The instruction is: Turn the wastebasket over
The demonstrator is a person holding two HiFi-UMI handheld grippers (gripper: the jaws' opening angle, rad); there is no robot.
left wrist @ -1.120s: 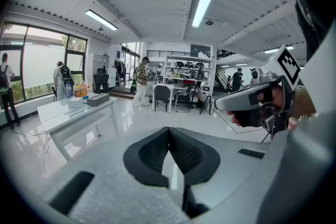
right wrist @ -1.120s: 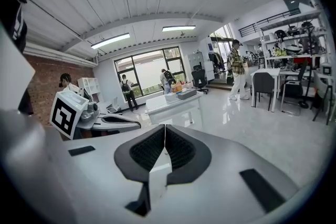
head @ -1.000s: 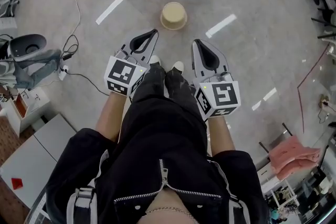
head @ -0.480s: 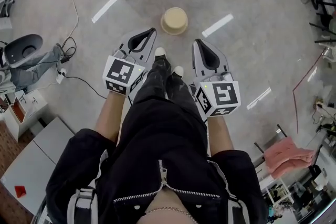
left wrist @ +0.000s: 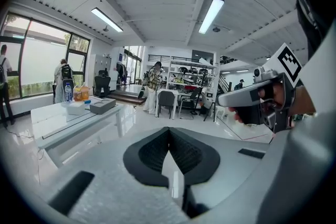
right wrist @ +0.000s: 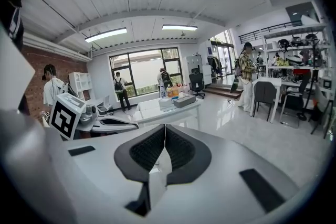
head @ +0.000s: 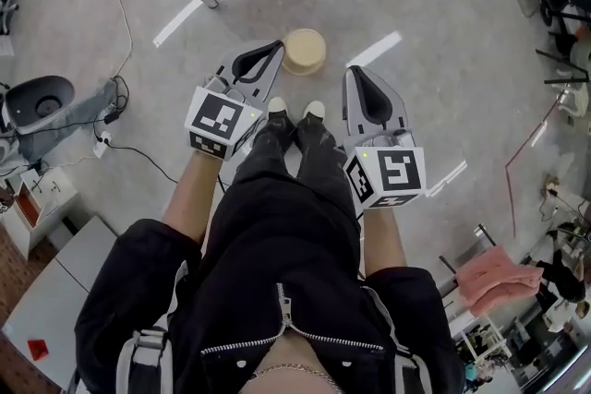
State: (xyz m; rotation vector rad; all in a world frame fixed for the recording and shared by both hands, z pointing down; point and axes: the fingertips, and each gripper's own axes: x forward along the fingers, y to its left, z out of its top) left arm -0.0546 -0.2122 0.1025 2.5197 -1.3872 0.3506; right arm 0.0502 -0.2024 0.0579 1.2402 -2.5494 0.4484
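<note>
So the wastebasket (head: 304,51) is a round beige one sitting on the grey floor (head: 434,5), apart from both grippers. The left gripper (head: 274,47) has its tip just left of the wastebasket, jaws pressed together with nothing in them. The right gripper (head: 355,72) is off to the wastebasket's right, a bit further out, also closed tight and empty. The person's white-toed shoes (head: 314,110) stand just on the near side of the wastebasket, and a pink cloth (head: 499,277) lies well away from it

Beige wastebasket (head: 304,51) on grey floor (head: 443,14), just beside left hand-held gripper (head: 276,45), near right hand-held gripper (head: 355,70).
</note>
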